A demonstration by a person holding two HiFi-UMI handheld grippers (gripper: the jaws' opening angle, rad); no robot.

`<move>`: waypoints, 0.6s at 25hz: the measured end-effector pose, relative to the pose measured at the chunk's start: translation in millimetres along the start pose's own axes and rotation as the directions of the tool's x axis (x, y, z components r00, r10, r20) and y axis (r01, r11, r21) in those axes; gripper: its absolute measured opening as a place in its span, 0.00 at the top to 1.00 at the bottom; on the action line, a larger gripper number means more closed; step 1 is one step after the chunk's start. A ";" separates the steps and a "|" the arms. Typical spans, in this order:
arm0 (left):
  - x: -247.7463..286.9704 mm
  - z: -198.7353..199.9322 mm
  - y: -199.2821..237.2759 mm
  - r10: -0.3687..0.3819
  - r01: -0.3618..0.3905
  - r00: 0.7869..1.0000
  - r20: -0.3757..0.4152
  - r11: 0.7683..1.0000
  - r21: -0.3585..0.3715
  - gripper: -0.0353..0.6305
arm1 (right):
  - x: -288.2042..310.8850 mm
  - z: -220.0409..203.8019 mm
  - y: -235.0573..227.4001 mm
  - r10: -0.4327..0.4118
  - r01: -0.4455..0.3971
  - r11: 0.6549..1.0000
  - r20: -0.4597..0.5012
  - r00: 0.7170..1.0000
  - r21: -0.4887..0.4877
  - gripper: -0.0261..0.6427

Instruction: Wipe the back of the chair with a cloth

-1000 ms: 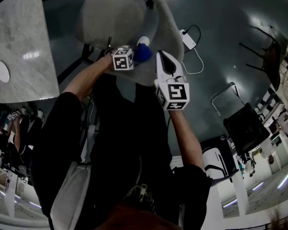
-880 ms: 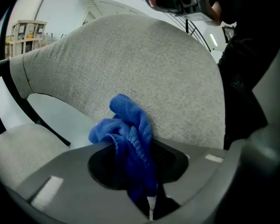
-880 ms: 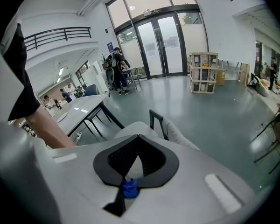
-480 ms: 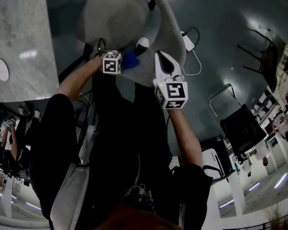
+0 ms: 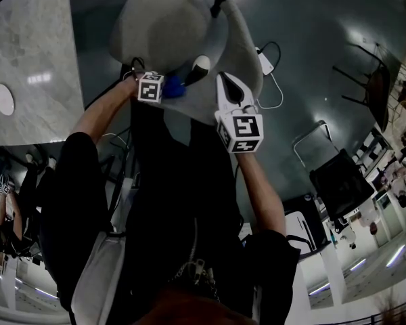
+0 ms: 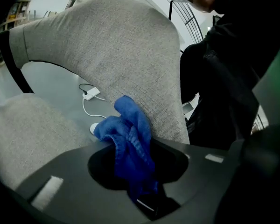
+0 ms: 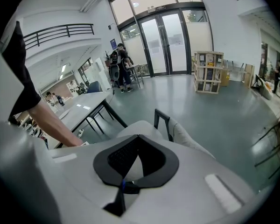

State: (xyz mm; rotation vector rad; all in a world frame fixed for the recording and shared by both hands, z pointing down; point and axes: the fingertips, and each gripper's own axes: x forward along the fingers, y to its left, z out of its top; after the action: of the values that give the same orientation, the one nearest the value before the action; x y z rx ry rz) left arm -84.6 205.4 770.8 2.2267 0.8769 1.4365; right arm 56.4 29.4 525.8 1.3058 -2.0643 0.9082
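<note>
The grey fabric chair (image 5: 168, 26) stands below me, with its curved back (image 5: 240, 36) nearest. In the left gripper view the back (image 6: 126, 55) rises just beyond the jaws and the seat (image 6: 28, 134) lies at the left. My left gripper (image 5: 168, 89) (image 6: 130, 146) is shut on a bunched blue cloth (image 5: 175, 89) (image 6: 128, 132), which presses against the lower part of the back. My right gripper (image 5: 224, 80) (image 7: 136, 137) is shut with nothing in it and hovers over the back's upper edge (image 7: 191, 141), just right of the cloth.
A marble-topped table (image 5: 27, 59) stands at the left. A white power strip with its cable (image 5: 265, 55) (image 6: 91, 93) lies on the floor beyond the chair. Black chairs (image 5: 342, 181) stand at the right. Far off are glass doors (image 7: 165, 34), a wooden crate (image 7: 208, 72) and people.
My left gripper has slid left along the chair back with the blue cloth in it. The right gripper has hardly moved.
</note>
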 end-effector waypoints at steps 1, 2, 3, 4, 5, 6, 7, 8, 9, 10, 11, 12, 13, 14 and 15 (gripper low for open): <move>-0.8 1.6 0.0 -0.002 0.002 1.000 0.007 1.000 -0.004 0.77 | -0.2 0.1 0.6 -0.001 0.001 1.000 0.001 1.000 0.001 0.96; -1.6 4.3 1.0 -0.001 0.001 1.000 0.019 1.000 -0.012 0.77 | -0.6 0.3 0.8 -0.002 0.002 1.000 0.003 1.000 0.003 0.96; -2.7 7.8 3.7 0.005 -0.004 0.999 0.036 1.000 -0.025 0.77 | -1.0 0.5 0.3 -0.004 0.004 1.000 0.004 1.000 0.003 0.96; -4.4 11.7 8.4 0.018 -0.016 0.998 0.054 0.999 -0.041 0.77 | -1.4 0.4 -0.2 -0.006 0.006 1.000 0.005 1.000 0.003 0.96; -7.1 16.3 14.9 0.040 -0.035 0.997 0.073 0.998 -0.060 0.77 | -2.0 0.2 -0.7 -0.005 0.005 1.000 0.005 1.000 0.002 0.96; -10.4 21.6 23.0 0.066 -0.058 0.993 0.098 0.995 -0.083 0.77 | -3.0 0.1 -1.3 -0.005 0.005 1.000 0.006 1.000 0.001 0.96; -14.4 28.0 32.2 0.093 -0.078 0.987 0.129 0.990 -0.114 0.77 | -4.3 0.3 -2.1 -0.005 0.005 1.000 0.007 1.000 0.001 0.96; -20.1 36.2 42.4 0.121 -0.095 0.978 0.167 0.984 -0.152 0.77 | -5.8 0.7 -3.3 -0.006 0.006 1.000 0.009 1.000 0.002 0.96; -27.5 45.5 53.7 0.152 -0.113 0.966 0.207 0.975 -0.189 0.77 | -7.2 1.4 -4.7 -0.008 0.008 1.000 0.012 1.000 0.002 0.96; -35.3 54.5 65.7 0.187 -0.133 0.952 0.241 0.966 -0.222 0.77 | -8.6 2.2 -6.2 -0.010 0.010 1.000 0.016 1.000 0.003 0.96; -43.1 63.1 77.8 0.223 -0.158 0.937 0.270 0.957 -0.245 0.77 | -9.8 3.0 -7.7 -0.012 0.012 1.000 0.019 1.000 0.005 0.96; -50.7 71.2 89.8 0.261 -0.186 0.920 0.292 0.948 -0.259 0.77 | -10.7 3.5 -9.0 -0.013 0.013 1.000 0.021 1.000 0.008 0.96; -58.3 79.0 101.9 0.299 -0.218 0.902 0.312 0.938 -0.270 0.77 | -11.3 3.8 -10.6 -0.015 0.015 1.000 0.024 1.000 0.012 0.96; -65.8 86.5 114.6 0.340 -0.252 0.881 0.329 0.926 -0.281 0.77 | -11.6 4.2 -12.6 -0.018 0.017 1.000 0.026 0.999 0.018 0.96; -73.8 94.0 127.6 0.381 -0.287 0.858 0.344 0.912 -0.293 0.77 | -12.0 4.8 -14.7 -0.020 0.020 1.000 0.029 0.999 0.023 0.96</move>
State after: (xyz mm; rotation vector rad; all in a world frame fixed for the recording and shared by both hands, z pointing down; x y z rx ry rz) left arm 18.0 64.9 755.0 2.4380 0.1778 1.0814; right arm 74.2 27.9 517.8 1.3569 -2.0654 0.9113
